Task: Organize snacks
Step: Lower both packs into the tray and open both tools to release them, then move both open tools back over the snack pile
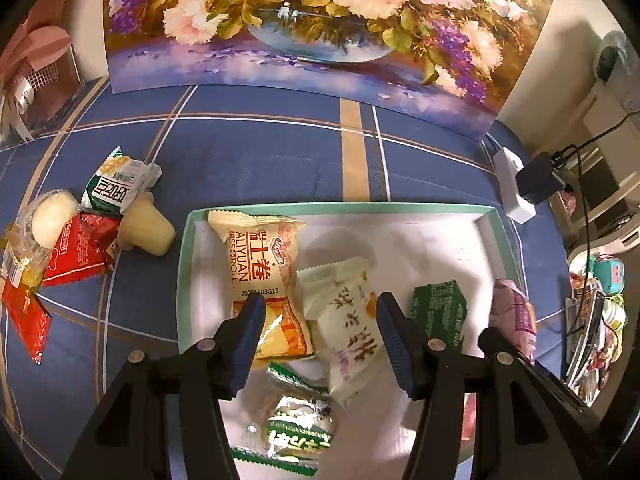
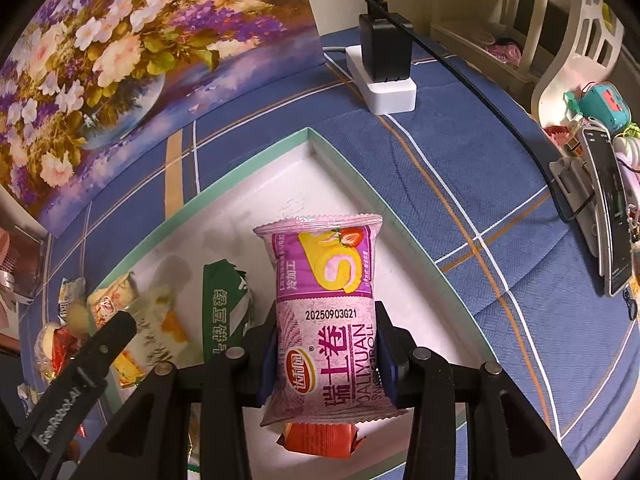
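The right gripper (image 2: 328, 354) clamps a pink swiss roll (image 2: 326, 304) above the tray's (image 2: 404, 216) right edge; the left gripper (image 1: 320, 320) gapes empty (blue checked cloth (image 1: 256, 160) underneath).

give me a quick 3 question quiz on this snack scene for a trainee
1. True or false: the right gripper holds a pink snack pack.
2. What lies between the left gripper's open jaws: A a white packet, B a phone?
3. Where do the red packets lie: in the tray or outside it on the blue cloth?

Key: 1 true; 2 A; 3 outside, on the cloth.
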`<state>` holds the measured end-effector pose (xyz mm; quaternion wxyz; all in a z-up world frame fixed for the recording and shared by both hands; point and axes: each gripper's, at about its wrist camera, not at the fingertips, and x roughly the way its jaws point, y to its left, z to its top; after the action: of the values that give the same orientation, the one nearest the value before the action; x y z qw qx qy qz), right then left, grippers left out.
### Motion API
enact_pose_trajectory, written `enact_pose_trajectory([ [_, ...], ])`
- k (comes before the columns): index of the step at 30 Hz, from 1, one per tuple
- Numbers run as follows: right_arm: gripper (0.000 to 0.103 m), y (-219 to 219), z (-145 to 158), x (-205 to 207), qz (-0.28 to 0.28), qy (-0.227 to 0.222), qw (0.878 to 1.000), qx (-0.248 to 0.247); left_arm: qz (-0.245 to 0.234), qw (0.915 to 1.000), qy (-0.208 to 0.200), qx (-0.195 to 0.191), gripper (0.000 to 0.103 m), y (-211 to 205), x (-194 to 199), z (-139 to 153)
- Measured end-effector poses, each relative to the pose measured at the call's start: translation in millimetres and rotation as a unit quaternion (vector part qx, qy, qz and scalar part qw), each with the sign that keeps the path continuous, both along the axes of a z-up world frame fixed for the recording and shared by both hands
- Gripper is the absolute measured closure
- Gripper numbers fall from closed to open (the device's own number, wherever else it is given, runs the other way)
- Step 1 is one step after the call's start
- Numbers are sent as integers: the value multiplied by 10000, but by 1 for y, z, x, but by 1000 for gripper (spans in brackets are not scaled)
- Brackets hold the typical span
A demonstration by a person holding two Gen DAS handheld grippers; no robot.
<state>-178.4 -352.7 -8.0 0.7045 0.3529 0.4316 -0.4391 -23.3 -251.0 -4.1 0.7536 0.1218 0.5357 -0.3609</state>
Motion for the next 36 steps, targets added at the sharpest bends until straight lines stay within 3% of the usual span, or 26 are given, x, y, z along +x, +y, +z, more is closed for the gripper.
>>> enact_pose_trajectory([
  [6,58,0,0,0,17,32,10000,1,69,10000,-62,26,43,7,2,11],
  [8,48,0,1,0,38,-22,10000,-16,147,9997,-159,87,18,11,4,15],
  [9,44,1,2,0,51,-48,10000,-35,192,9995,-220,102,17,14,5,17],
  [13,35,7,6,2,129,-71,9998,-132,345,9987,-353,143,16,25,12,23],
  [22,18,21,13,6,240,-165,9993,-218,543,9966,-537,324,2,51,22,25],
  [26,0,31,14,8,303,-165,9990,-289,584,9958,-564,417,2,65,24,26],
  [31,0,45,17,10,385,-115,9987,-325,566,9925,-823,711,2,85,19,28],
  [36,0,61,24,13,476,-144,9981,-353,695,9907,-894,748,2,104,18,36],
])
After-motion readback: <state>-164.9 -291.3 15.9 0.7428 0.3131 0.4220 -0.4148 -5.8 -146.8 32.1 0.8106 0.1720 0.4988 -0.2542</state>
